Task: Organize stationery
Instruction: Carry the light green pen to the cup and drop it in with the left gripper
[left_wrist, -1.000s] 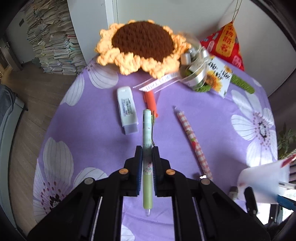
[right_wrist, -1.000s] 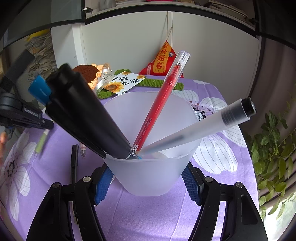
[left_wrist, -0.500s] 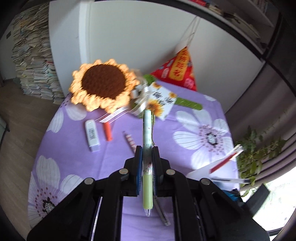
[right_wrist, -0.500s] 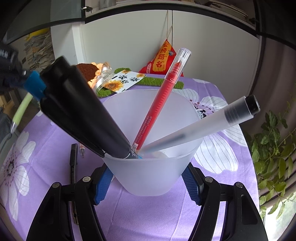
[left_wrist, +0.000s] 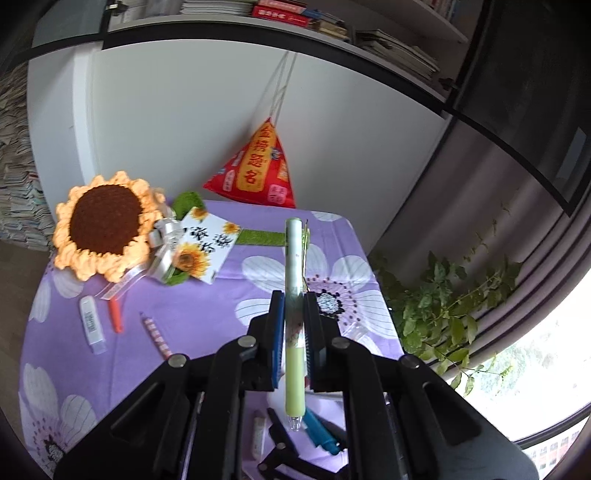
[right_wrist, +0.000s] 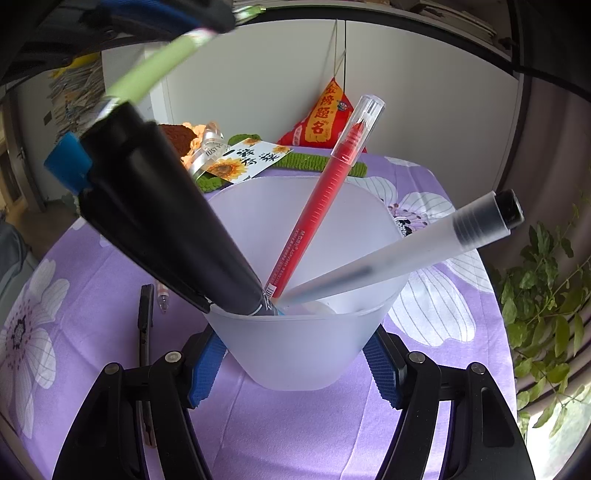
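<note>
My left gripper (left_wrist: 294, 299) is shut on a pale green pen (left_wrist: 294, 314) and holds it high above the purple flowered table (left_wrist: 207, 317). The same green pen (right_wrist: 147, 74) shows at the top left of the right wrist view, its tip just above the cup. My right gripper (right_wrist: 295, 354) is shut on a frosted plastic cup (right_wrist: 295, 354). The cup holds a black marker with a blue end (right_wrist: 162, 221), a red pen (right_wrist: 325, 199) and a frosted pen with a black cap (right_wrist: 413, 251).
On the table lie a white correction tape (left_wrist: 92, 325), an orange pen (left_wrist: 115, 315), a checked pen (left_wrist: 157, 334), a black pen (right_wrist: 144, 317) and a clear pen (right_wrist: 162, 297). A crocheted sunflower (left_wrist: 105, 225), a card (left_wrist: 205, 249) and a red pouch (left_wrist: 258, 173) stand at the back.
My left gripper has lifted the green pen off the table and carried it up and to the right, over the cup. The right gripper and cup have stayed put.
</note>
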